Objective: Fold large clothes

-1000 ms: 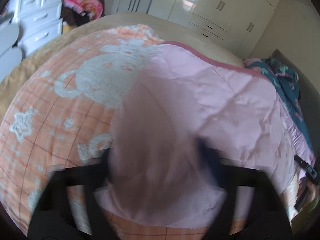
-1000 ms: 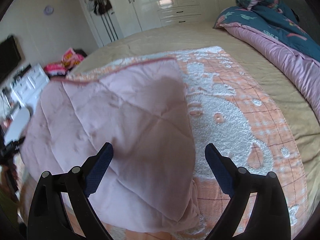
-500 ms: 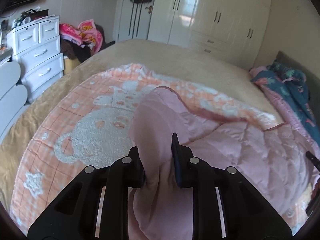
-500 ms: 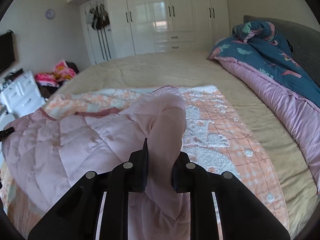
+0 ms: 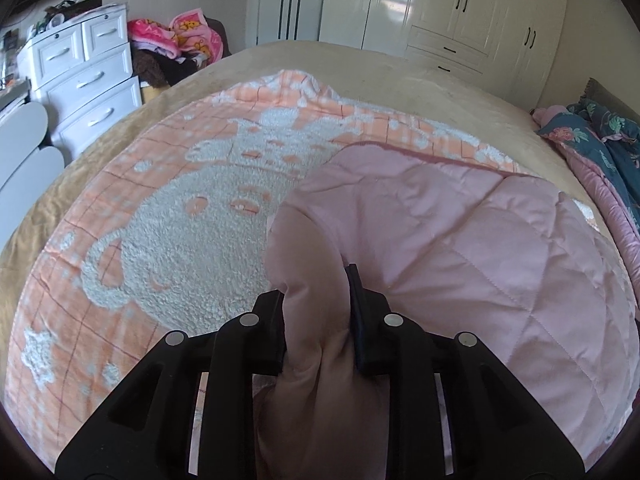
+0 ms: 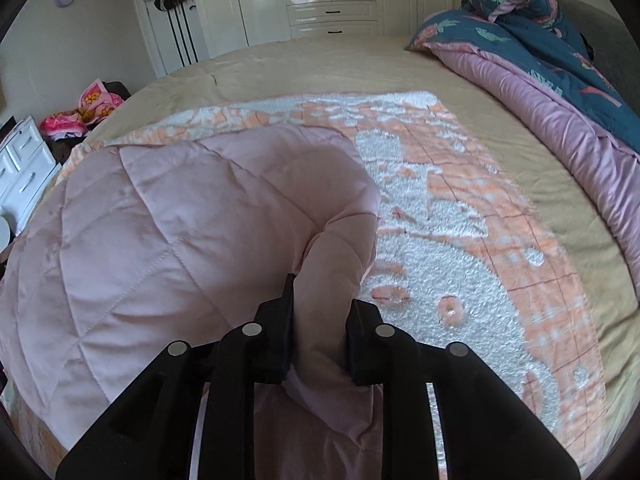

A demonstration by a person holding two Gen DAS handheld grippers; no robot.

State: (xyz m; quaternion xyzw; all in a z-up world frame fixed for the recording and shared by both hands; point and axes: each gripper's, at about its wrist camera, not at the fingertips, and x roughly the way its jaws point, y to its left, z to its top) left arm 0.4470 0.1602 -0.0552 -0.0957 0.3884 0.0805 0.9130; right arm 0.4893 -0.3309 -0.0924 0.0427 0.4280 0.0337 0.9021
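Observation:
A large blanket lies spread on the bed, its orange checked fleece face showing a white bear. Its pink quilted side is turned over on top of part of the fleece. In the left wrist view my left gripper pinches a bunched fold of the pink quilted layer, pads pressing on both sides as the jaws start opening. My right gripper holds another bunched pink fold the same way, its jaws also easing apart. Cloth hangs down behind both sets of fingers.
A beige sheet covers the bed beyond the blanket. A blue floral duvet with pink lining is heaped along one side. White drawers, a pile of bright clothes and white wardrobes stand past the bed.
A second ago the right jaws stood wide over the flat pink layer and the left were part open. Both have since shut on pink folds and carried them across the orange fleece.

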